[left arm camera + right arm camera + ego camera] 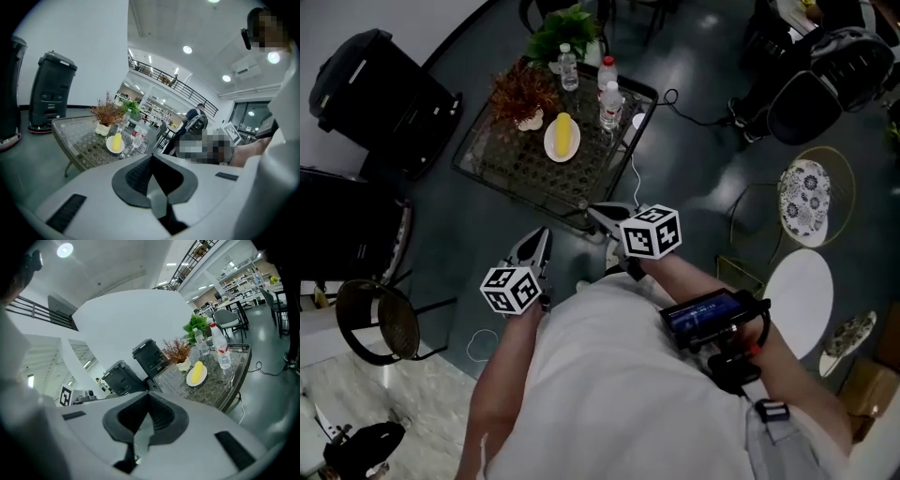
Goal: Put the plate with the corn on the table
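A white plate (562, 139) with a yellow corn cob (563, 133) lies on a glass-topped wicker table (497, 159), near its middle. The plate also shows in the left gripper view (115, 144) and in the right gripper view (197, 374), far beyond the jaws. My left gripper (542, 240) hangs in the air short of the table's near edge, shut and empty (152, 156). To its right, my right gripper (598, 215) reaches just up to that edge, also shut with nothing in it (148, 393).
On the table stand a dried reddish plant (523, 94), a green plant (567, 30) and three water bottles (609, 105). Black machines (377, 94) stand at left, a round black stool (380, 321) lower left, pale round stools (802, 298) at right. A cable (694, 118) lies on the floor.
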`<move>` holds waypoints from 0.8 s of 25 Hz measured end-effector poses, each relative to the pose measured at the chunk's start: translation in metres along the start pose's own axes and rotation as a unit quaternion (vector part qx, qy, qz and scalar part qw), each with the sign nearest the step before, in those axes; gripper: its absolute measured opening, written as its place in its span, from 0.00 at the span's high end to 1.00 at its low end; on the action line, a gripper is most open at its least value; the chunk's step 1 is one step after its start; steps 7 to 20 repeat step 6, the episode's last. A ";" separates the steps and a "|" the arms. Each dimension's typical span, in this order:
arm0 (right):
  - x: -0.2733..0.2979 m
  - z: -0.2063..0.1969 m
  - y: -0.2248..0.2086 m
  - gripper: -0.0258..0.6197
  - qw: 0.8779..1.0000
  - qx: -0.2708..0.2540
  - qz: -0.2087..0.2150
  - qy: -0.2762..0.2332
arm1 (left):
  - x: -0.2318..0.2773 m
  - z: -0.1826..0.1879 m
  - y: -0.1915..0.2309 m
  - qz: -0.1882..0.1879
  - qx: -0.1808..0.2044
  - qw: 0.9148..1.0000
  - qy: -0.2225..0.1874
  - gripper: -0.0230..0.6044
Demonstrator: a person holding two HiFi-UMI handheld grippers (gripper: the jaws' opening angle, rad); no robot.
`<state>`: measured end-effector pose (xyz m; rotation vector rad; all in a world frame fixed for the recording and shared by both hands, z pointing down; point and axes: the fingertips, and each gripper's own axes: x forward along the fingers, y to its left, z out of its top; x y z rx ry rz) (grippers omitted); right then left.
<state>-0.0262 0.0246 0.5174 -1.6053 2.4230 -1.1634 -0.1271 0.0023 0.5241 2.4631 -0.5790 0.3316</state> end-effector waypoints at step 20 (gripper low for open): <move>-0.016 -0.009 0.007 0.95 1.000 -0.002 -0.006 -0.002 | -0.007 -0.012 -0.017 -0.009 0.005 1.000 -0.001 0.95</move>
